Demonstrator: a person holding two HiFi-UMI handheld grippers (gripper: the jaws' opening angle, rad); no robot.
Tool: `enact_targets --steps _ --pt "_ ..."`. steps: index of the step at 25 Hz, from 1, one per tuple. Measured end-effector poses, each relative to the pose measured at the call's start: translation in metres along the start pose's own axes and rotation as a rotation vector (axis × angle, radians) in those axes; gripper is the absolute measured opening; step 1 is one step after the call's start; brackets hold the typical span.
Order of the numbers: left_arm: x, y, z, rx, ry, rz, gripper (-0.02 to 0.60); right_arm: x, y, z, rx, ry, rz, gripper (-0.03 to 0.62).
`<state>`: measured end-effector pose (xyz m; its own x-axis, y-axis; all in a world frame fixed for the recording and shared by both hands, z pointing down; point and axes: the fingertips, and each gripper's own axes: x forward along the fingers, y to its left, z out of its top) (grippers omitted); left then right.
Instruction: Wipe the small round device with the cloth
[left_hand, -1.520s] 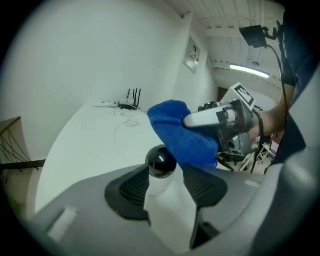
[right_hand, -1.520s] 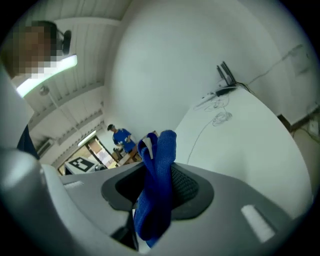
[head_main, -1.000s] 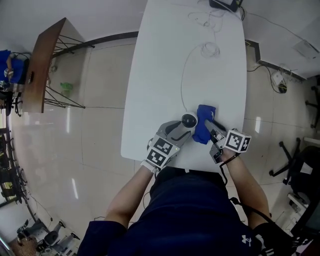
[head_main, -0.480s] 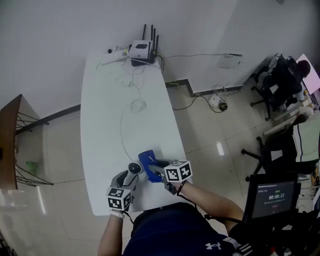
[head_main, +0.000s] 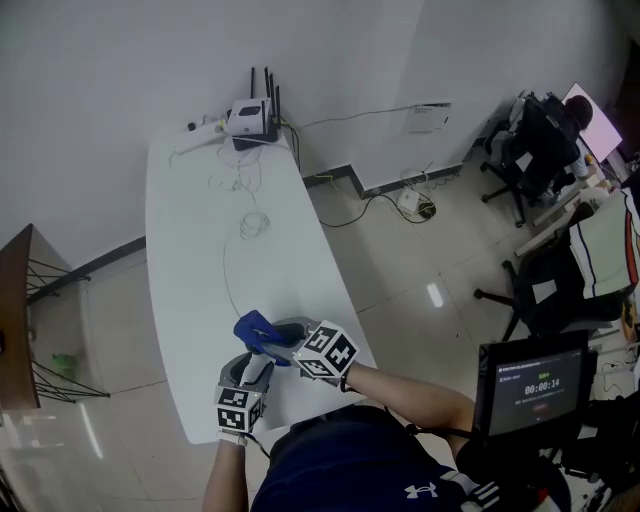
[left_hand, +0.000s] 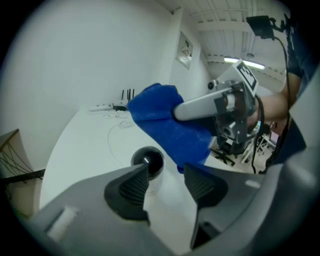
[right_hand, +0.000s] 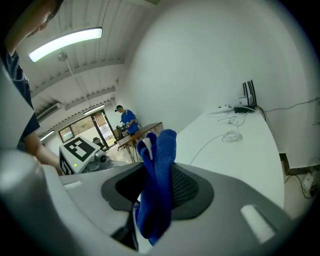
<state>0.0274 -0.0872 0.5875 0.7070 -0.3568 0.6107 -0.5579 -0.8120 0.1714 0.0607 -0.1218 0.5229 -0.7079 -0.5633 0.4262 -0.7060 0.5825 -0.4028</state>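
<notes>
Left tool partly hides the small round device

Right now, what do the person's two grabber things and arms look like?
Both are pale grey plastic. The left gripper has two dark ribbed fingers, and the right gripper looks the same. Each carries a white cube with black square markers. The person wears a dark navy short-sleeved shirt, with the arms bare below the sleeves.

Blue cloth, black-domed device, perhaps whitish below
</notes>
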Motion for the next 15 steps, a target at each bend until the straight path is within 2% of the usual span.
enact_targets --steps 6,9,12,15 --pt "0.005 0.001 -0.007 0.035 0.044 -0.011 0.221 0.021 -0.002 -0.014 0.084 0.094 0.078 0.144" --pt "0.005 0.003 -0.009 0.021 0.048 -0.019 0.221 0.025 -0.015 -0.009 0.148 0.106 0.112 0.144" --pt "0.002 0.002 -0.008 0.011 0.045 -0.026 0.22 0.023 -0.036 -0.005 0.261 0.129 0.128 0.144" --pt "0.002 -0.003 -0.006 0.006 0.043 -0.036 0.219 0.019 -0.062 -0.018 0.405 0.181 0.138 0.144"
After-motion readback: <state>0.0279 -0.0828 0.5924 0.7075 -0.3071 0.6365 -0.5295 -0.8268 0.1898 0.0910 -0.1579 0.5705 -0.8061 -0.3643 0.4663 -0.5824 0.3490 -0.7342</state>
